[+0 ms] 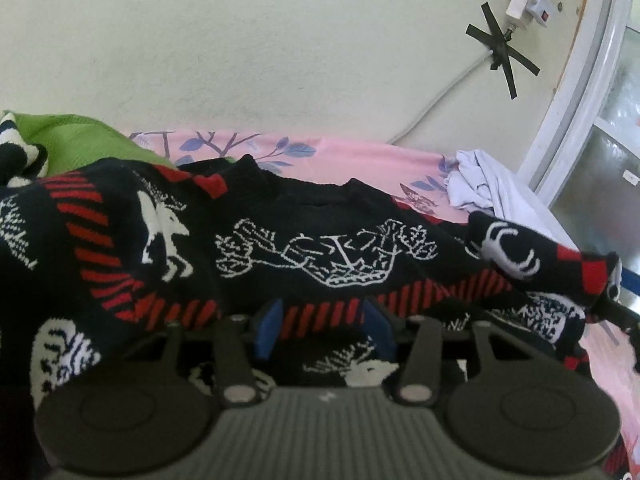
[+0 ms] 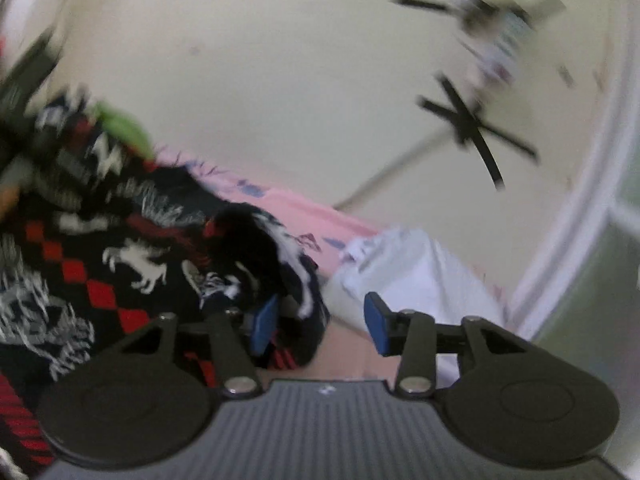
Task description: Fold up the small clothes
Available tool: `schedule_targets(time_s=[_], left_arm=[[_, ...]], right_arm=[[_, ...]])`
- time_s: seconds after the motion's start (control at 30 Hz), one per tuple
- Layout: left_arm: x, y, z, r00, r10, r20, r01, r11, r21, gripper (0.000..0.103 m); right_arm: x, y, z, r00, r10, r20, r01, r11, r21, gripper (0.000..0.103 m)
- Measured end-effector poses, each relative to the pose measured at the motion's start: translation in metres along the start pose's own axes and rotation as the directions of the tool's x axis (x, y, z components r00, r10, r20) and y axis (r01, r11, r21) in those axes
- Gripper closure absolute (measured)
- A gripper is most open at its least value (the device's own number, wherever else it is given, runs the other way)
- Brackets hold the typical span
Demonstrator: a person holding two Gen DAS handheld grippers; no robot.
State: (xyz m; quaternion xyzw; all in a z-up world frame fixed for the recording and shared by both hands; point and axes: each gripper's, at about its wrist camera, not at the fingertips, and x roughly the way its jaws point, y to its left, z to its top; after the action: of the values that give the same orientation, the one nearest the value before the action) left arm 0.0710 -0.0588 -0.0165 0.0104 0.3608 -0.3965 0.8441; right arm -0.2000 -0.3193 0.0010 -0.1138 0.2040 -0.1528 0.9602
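A black sweater (image 1: 304,248) with red stripes and white knitted figures lies spread across a pink sheet (image 1: 352,156) printed with blue leaves, its collar toward the far wall (image 1: 280,40). In the left wrist view the left gripper (image 1: 322,330) sits low over the sweater's near half, its two blue pads (image 1: 267,330) apart, a band of red-striped knit lying in the gap between them — the pads do not look pressed on the cloth. A sleeve runs off to the right, ending in a red-and-black checked cuff (image 1: 592,280). To the far left lies a green cloth (image 1: 80,140); to the far right, a crumpled white garment (image 1: 476,188) sits on the sheet beside a white door frame (image 1: 576,88).

The right wrist view is blurred. The right gripper (image 2: 322,326) has its pads apart too: the left pad lies against the bunched right edge of the sweater, the right pad (image 2: 376,328) stands free over the sheet, in front of the white garment. Nothing is clamped between them.

On the wall, black tape (image 1: 502,50) crossed in an X pins a white cable (image 1: 436,96) that climbs to a plug (image 1: 528,4) near the top right.
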Motion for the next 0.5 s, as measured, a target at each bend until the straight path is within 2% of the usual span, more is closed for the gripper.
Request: schedule_targets(time_s=[0.13,0.23,0.27,0.33,0.37,0.43,0.47,0.5], left_arm=[[0.001,-0.001,0.0,1.0,-0.001,0.0,0.001,1.0,0.003,0.055],[0.001,-0.003,-0.001,1.0,0.004,0.001,-0.004,1.0,0.013,0.054],[0.001,-0.003,-0.001,1.0,0.004,0.001,-0.004,1.0,0.013,0.054],[0.001,-0.003,-0.001,1.0,0.001,0.001,-0.001,1.0,0.01,0.054],[0.0,-0.002,-0.001,1.0,-0.002,0.002,0.002,1.0,0.008,0.054],[0.0,-0.001,-0.001,1.0,-0.005,0.003,0.005,1.0,0.004,0.054],[0.0,-0.001,-0.001,1.0,-0.006,0.003,0.006,1.0,0.003,0.054],[0.0,-0.001,-0.001,1.0,-0.007,0.003,0.007,1.0,0.003,0.054]], right_arm=[[0.002,-0.018,-0.019,0.998,0.052,-0.034,-0.046,0.988,0.151,0.063],[0.024,-0.023,-0.026,0.992,0.1,-0.071,-0.077,0.959,0.271,0.064],[0.034,-0.027,-0.028,0.987,0.133,-0.09,-0.097,0.939,0.331,0.068],[0.053,-0.026,-0.028,0.978,0.179,-0.108,-0.121,0.907,0.404,0.089],[0.056,-0.024,-0.025,0.98,0.157,-0.12,-0.098,0.912,0.398,0.095],[0.049,-0.015,-0.009,0.994,0.021,-0.108,0.005,0.972,0.235,0.099],[0.041,-0.009,0.002,0.991,-0.117,-0.065,0.122,0.989,0.082,0.099],[0.033,-0.003,0.008,0.968,-0.251,0.001,0.25,0.965,-0.078,0.099]])
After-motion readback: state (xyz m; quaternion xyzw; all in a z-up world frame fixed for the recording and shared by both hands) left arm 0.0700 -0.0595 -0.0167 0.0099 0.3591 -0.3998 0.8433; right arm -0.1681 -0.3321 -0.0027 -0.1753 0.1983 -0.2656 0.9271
